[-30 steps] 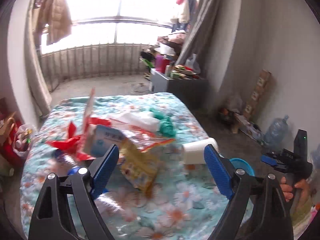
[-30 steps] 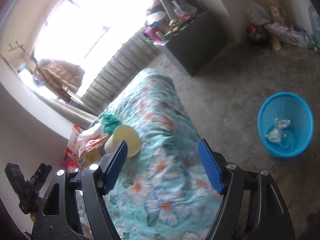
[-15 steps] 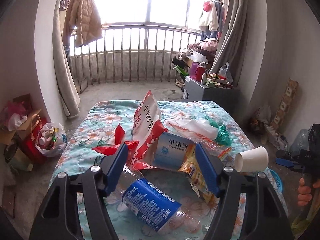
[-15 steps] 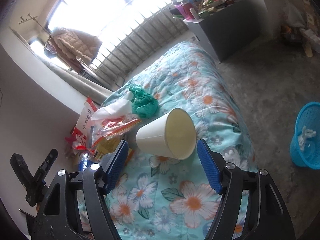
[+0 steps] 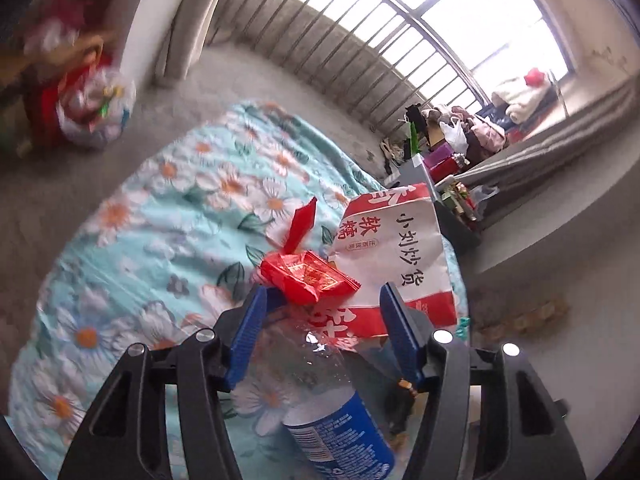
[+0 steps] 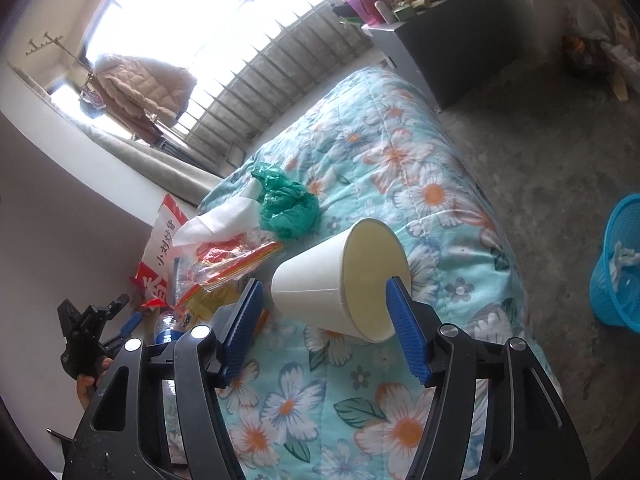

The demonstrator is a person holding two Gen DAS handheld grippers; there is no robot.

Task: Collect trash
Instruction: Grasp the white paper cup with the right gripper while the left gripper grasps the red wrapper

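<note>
Left gripper (image 5: pixel 320 320): our jaws have just been closing and now straddle the clear plastic bottle (image 5: pixel 320 392) with the blue label, lying on the bed (image 5: pixel 160 208). The pads sit either side of the bottle's clear upper part; we can't tell if they touch it, so we read them as still apart, not clamped. A red wrapper (image 5: pixel 310 280) lies at the fingertips, touching or just over the left pad's tip. Behind it a white-and-red snack bag (image 5: pixel 396 248) stands tilted up.

Right gripper (image 6: pixel 324 316): jaws have also just been closing, with the paper cup (image 6: pixel 340 280) between them. The cup lies on its side on the bed's floral quilt, mouth facing the right pad. The right pad overlaps the cup's rim in view; the left pad shows a gap to the cup wall. No firm grip visible, so open around the cup.

Rest of the trash in the right view: a crumpled green bag (image 6: pixel 288 204) just beyond the cup, white tissue (image 6: pixel 224 220) beside it, and a clear bag with red and orange print (image 6: pixel 228 260) next to the cup's base. The blue basket (image 6: pixel 620 280) stands on the floor well apart from the bed, at the right edge, with some white scraps in it. The left gripper is seen at lower left in the right view, a hand (image 6: pixel 86 388) on its grip.
</note>
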